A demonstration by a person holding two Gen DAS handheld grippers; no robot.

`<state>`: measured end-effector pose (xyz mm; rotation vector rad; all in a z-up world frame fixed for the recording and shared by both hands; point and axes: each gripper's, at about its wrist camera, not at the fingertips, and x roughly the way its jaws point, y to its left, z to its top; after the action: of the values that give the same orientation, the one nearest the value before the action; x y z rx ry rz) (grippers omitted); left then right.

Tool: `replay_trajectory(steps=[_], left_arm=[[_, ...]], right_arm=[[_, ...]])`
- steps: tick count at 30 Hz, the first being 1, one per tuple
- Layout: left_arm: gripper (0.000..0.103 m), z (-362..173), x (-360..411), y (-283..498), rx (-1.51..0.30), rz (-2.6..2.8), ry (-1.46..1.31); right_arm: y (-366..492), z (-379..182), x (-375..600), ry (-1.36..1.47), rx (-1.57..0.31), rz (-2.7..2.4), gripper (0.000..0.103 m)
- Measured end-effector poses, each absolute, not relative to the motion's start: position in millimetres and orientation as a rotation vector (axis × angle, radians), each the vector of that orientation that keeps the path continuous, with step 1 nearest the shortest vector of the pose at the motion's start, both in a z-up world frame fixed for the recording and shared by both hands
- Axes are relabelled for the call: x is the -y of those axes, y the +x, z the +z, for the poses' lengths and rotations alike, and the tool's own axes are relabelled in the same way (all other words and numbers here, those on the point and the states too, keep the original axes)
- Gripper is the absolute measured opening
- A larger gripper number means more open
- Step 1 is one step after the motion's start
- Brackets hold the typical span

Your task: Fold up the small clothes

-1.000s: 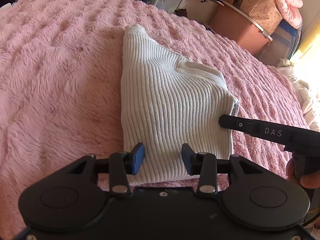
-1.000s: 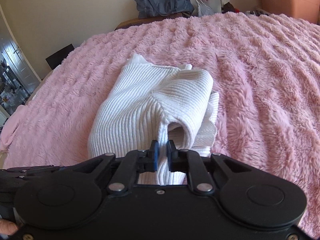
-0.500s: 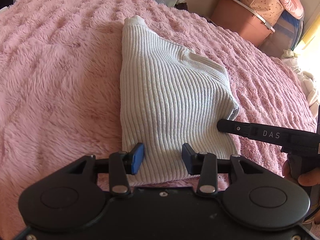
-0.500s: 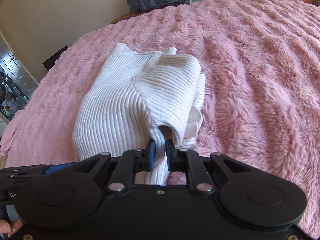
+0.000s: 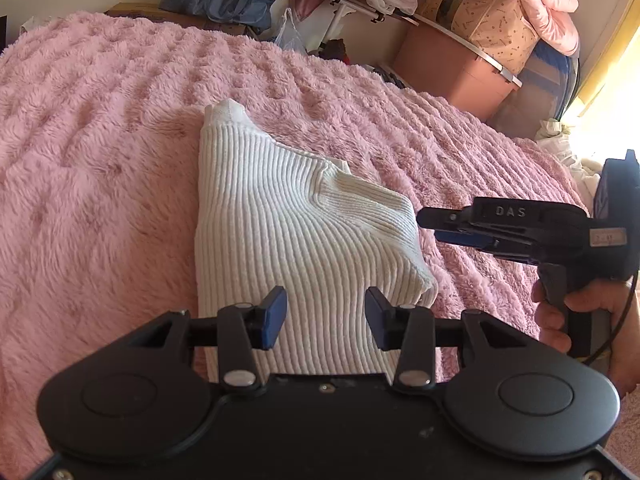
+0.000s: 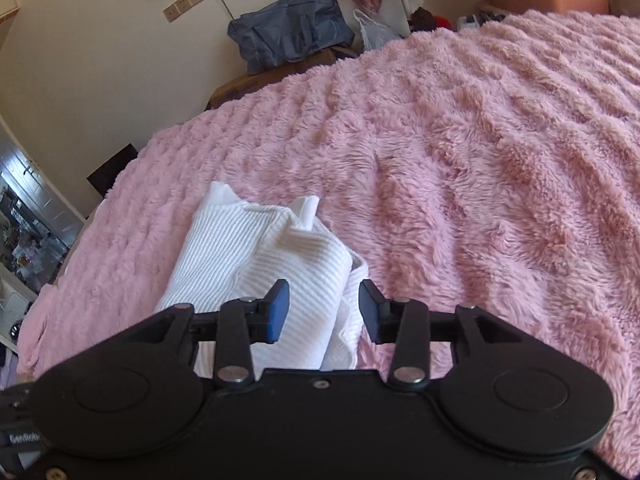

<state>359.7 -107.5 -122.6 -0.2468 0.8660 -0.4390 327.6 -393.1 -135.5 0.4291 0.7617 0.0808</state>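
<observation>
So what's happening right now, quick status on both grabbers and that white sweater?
Left gripper open, holding nothing. Right gripper open, off the cloth. White ribbed sweater lies folded on the pink fluffy blanket. Nothing in the way.

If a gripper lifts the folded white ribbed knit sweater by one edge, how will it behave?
The white ribbed knit sweater would probably sag and unfold, since its layers lie loose at the side. It looks soft and light. The fluffy pink blanket would likely resist sliding.

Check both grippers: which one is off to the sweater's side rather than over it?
The right gripper: it is open beside the white sweater, holding nothing. The left gripper, also open, sits over the sweater's near end.
</observation>
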Motion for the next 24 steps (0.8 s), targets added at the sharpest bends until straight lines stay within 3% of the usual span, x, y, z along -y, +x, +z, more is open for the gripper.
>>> replay_trajectory(steps=[6,7,8,9,17,24], left_arm=[[0.045,-129,117,367,-0.872,-0.453,-0.22],[0.045,-130,117,367,-0.872,-0.454,-0.217],[0.045,-131,118,368,-0.874,-0.456,-0.214],[0.045,-132,118,368,-0.875,-0.458,-0.213],[0.046,-134,126,365,-0.902,-0.504,-0.221],[0.047,-151,138,362,-0.942,-0.528,-0.191]], right_arm=[[351,-157,389,0.452,-0.82,0.076,0.039],[352,-158,389,0.465,-0.819,0.08,0.035],[352,-159,388,0.472,-0.82,0.095,0.019],[351,-158,386,0.459,-0.816,0.096,0.016],[341,-142,398,0.458,-0.766,0.09,0.011],[350,-180,406,0.498,-0.818,0.036,0.011]])
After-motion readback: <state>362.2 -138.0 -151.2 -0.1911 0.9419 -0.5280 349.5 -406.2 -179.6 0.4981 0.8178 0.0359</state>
